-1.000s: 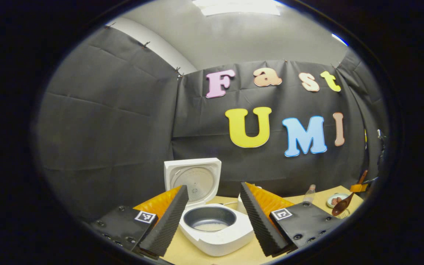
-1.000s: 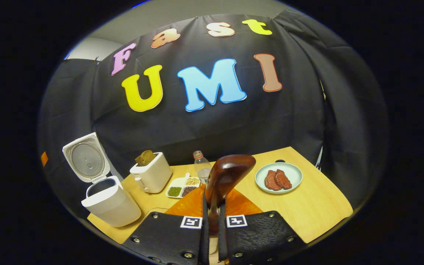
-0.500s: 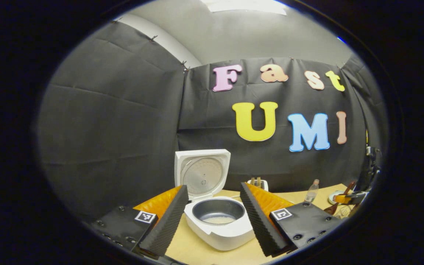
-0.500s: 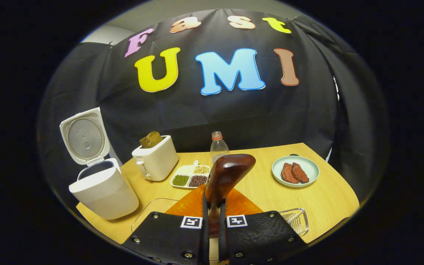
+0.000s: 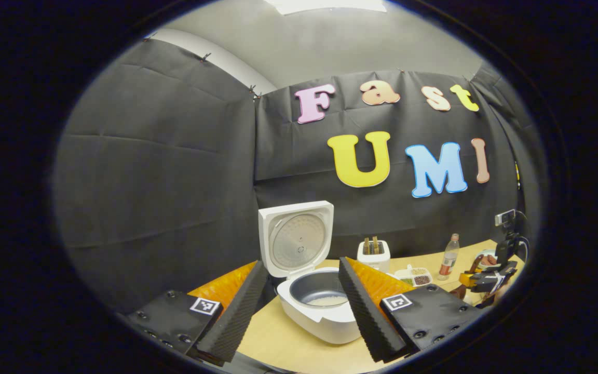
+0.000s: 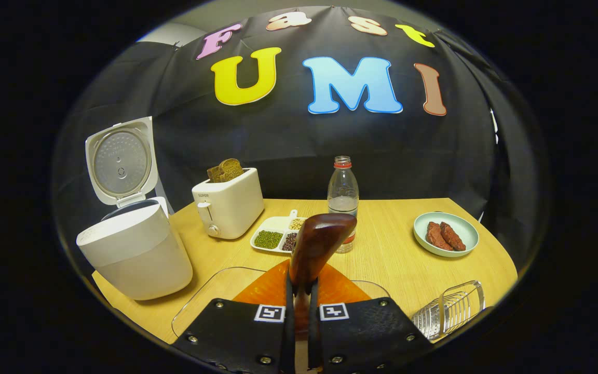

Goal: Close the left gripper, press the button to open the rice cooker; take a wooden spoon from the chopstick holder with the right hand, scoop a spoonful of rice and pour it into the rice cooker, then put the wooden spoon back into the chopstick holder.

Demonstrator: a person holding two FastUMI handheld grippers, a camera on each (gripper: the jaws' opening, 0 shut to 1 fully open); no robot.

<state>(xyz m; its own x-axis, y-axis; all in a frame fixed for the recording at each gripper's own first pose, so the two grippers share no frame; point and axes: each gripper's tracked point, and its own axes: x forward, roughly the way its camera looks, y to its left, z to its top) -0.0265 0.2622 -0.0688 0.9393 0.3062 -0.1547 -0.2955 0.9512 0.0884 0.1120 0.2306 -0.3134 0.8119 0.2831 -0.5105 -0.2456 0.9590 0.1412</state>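
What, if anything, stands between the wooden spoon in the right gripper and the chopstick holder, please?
Nothing visible does: the wooden spoon is clamped in the right gripper, and the wire chopstick holder lies low to its right, with bare table between.

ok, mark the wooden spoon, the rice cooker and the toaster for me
wooden spoon (image 6: 325,239), right gripper view, on the back of its bowl.
rice cooker (image 6: 138,259), right gripper view, on its white body's side.
toaster (image 6: 231,208), right gripper view, on its front face.

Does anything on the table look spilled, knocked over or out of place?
Nothing stands out. The rice cooker stands open with its lid up, and the toaster, bottle and plate sit upright on the table.
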